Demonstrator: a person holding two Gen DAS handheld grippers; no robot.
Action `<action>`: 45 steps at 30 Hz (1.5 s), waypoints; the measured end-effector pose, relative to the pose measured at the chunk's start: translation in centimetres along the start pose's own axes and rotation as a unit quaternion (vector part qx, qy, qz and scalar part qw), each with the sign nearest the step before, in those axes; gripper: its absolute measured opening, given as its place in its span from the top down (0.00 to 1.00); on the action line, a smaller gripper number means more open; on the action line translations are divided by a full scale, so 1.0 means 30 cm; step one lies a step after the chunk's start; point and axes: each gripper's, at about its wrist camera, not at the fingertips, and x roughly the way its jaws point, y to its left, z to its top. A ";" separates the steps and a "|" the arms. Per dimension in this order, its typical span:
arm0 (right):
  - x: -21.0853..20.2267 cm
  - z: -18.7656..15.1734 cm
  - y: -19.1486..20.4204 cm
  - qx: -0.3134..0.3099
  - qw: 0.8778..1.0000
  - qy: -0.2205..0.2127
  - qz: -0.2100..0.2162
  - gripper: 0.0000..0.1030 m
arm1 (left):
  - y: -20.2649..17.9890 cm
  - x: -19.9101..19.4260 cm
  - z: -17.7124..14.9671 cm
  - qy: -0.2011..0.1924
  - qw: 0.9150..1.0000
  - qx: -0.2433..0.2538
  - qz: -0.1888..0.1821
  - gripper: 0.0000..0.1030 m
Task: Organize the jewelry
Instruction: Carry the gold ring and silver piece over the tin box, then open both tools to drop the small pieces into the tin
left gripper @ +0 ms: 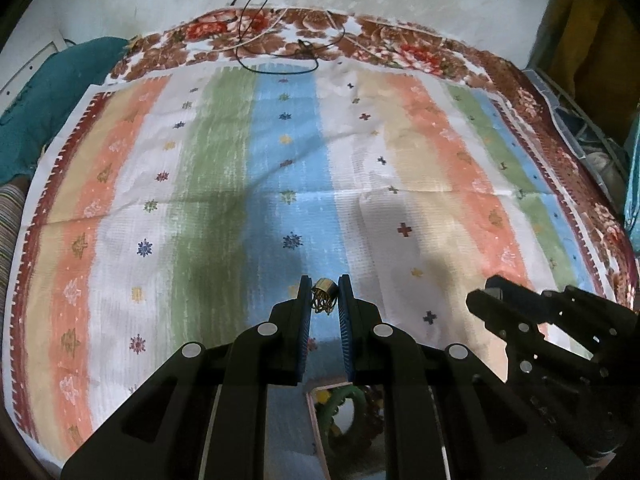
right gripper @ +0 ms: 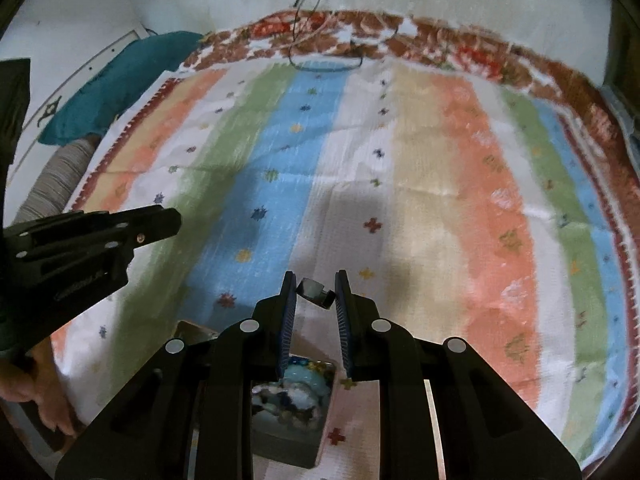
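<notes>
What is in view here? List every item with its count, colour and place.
gold jewelry piece: one, gold, between the left gripper's fingertips
dark jewelry piece: one, dark grey, between the right gripper's fingertips
jewelry box: one, pinkish rim, below the grippers, holding mixed pieces
striped cloth: one, multicoloured, spread flat
floral blanket: one, brown and red, under the cloth
teal fabric: one, far left
cables: several, dark, far edge
left gripper: black, blue pads
right gripper: black, blue pads

The only lettering is a faint embossed line on the left gripper [right gripper: 90, 240] body, too blurred to read, possibly a brand name.
</notes>
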 end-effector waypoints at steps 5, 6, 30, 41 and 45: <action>-0.053 -0.014 0.022 -0.017 1.000 -0.018 -0.005 0.80 | -0.021 -0.045 -0.024 -0.009 1.000 0.007 -0.005 0.88; -0.062 -0.018 0.026 -0.018 1.000 -0.020 -0.004 0.80 | -0.025 -0.052 -0.027 -0.011 1.000 0.008 -0.006 0.88; -0.179 -0.136 0.059 -0.028 0.998 -0.032 0.045 0.80 | -0.083 -0.231 -0.161 -0.046 0.998 0.022 -0.040 0.87; -0.195 -0.179 0.085 -0.051 0.997 -0.029 0.044 0.64 | -0.072 -0.258 -0.193 -0.049 0.997 0.008 -0.052 0.80; -0.203 -0.196 0.081 -0.050 0.997 -0.027 0.043 0.61 | -0.050 -0.269 -0.199 -0.051 0.997 -0.005 -0.049 0.79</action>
